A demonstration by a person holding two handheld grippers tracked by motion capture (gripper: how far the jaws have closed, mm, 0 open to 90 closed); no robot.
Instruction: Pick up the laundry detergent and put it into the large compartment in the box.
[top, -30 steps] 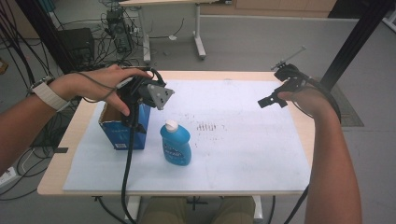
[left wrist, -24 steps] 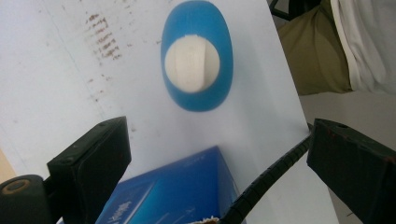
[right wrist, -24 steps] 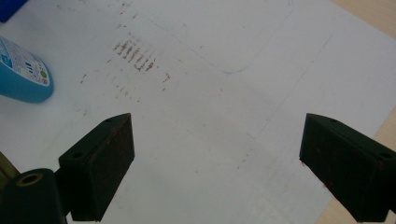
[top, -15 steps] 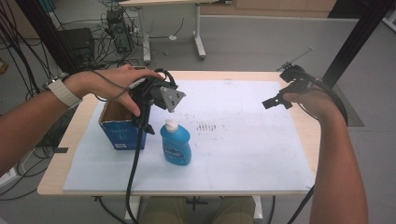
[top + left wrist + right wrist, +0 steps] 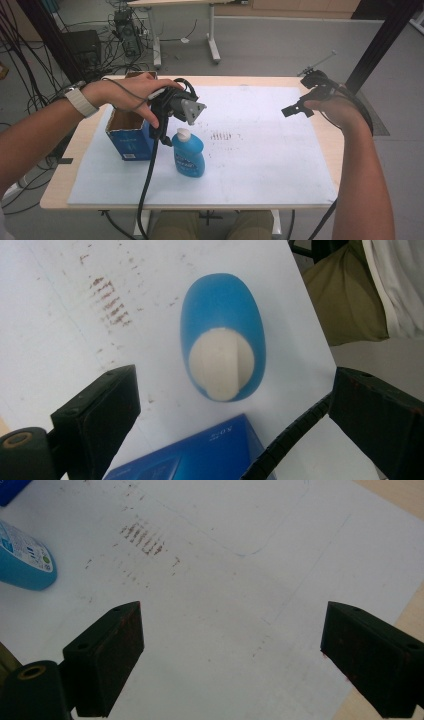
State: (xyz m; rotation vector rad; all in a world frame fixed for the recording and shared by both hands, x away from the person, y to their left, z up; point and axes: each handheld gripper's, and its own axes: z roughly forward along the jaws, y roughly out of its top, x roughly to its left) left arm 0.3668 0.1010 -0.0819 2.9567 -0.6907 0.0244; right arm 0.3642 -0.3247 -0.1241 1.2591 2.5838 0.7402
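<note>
I am holding the left tool [image 5: 170, 131] directly over the blue bottle [image 5: 188, 152], and its jaws are standing wide apart with nothing between them. In the left gripper view I am looking straight down on that bottle [image 5: 223, 356]: its white cap [image 5: 221, 365] is facing up toward the camera, sitting between the two black jaws but below them, not touching either. The bottle is standing upright on the white sheet [image 5: 260, 165] that is covering the worktop [image 5: 59, 197], near the front-left part of the sheet. Just beside it, on its left, the open blue box [image 5: 129, 135] is standing with its top flaps open; the box corner [image 5: 200, 455] is showing at the lower edge of the left gripper view, very near the bottle, though I cannot tell whether they are touching. The tool's black cable [image 5: 149, 175] is hanging down past the box and the bottle toward the front edge of the worktop.

I am keeping the right tool [image 5: 300, 107] well apart from all this, above the far-right part of the sheet. Its jaws are also released and spread wide, gripping nothing. In the right gripper view a patch of brown smudges [image 5: 142, 536] is marking the sheet, and the base of the bottle [image 5: 25, 560] is showing at the left edge.
</note>
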